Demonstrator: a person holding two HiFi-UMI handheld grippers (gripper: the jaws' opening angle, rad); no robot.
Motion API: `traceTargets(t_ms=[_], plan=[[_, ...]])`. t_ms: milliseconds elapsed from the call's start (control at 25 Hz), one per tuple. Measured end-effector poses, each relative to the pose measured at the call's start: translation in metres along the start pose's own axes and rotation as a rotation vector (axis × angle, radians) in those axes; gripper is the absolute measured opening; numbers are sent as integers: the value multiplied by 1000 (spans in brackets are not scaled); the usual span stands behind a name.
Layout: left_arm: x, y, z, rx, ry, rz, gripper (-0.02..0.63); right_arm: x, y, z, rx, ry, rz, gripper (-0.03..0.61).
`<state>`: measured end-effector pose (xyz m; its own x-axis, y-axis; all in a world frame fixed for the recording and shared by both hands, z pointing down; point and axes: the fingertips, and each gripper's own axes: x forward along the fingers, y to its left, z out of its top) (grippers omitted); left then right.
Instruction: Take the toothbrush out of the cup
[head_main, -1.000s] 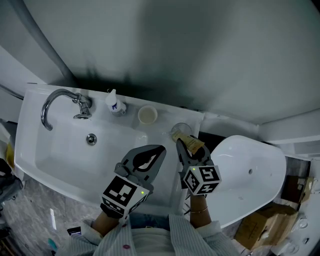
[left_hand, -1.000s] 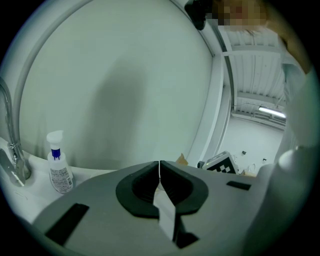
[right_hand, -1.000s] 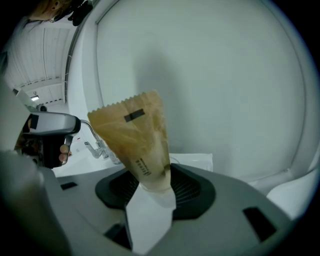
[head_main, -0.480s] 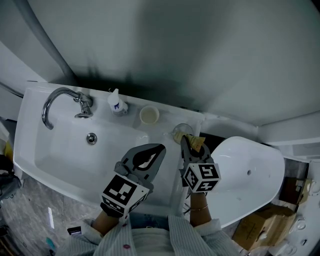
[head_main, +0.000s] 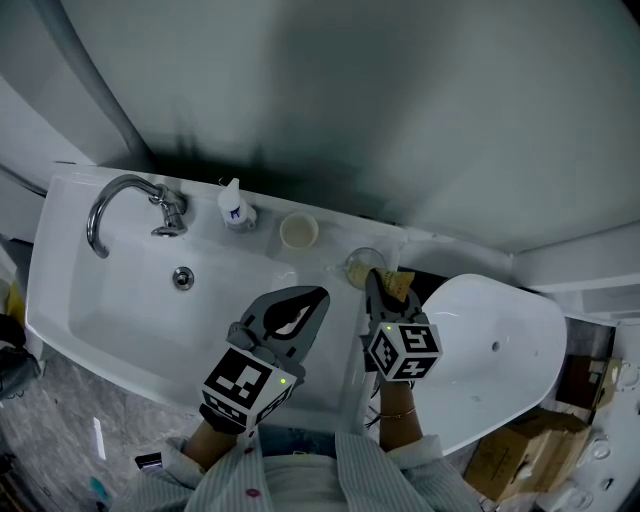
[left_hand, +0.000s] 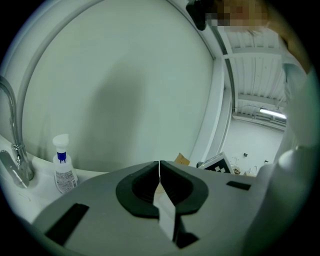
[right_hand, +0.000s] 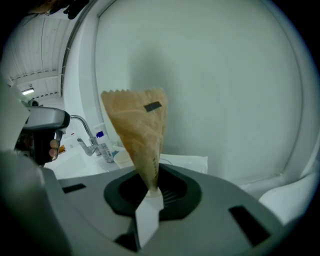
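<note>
The glossy white ceramic sink (head_main: 60, 300) carries a chrome curved faucet (head_main: 120, 200) at its back rim. Beside the faucet stand a white plastic spray bottle with a blue nozzle (head_main: 234, 207) and a cream round cup (head_main: 298, 231). The tan paper-wrapped toothbrush (right_hand: 137, 130) bears a small black mark. The left tongs (left_hand: 159, 165) are grey with black pads.

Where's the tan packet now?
Head view, right of centre: the packet sticks up by the clear cup on the right ledge of the sink. It is between the jaws of the right claw, which are closing on it.

Washbasin (head_main: 120, 310), tap (head_main: 125, 205), spray bottle (head_main: 234, 205), white cup (head_main: 298, 231), clear cup (head_main: 360, 266)
</note>
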<state>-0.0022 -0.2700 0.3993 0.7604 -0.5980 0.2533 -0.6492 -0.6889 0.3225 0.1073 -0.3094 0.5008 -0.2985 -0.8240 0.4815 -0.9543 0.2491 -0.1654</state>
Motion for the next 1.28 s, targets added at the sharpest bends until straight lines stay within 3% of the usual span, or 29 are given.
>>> traceTargets(t_ms=[800,1280], plan=[[-17,-9,16,20,-60,-3,21,-22,9,26,-8,-66,-16,46],[-32,-26,28,49,-109,-19,21,-55,6,53,0,-160,-47,46]])
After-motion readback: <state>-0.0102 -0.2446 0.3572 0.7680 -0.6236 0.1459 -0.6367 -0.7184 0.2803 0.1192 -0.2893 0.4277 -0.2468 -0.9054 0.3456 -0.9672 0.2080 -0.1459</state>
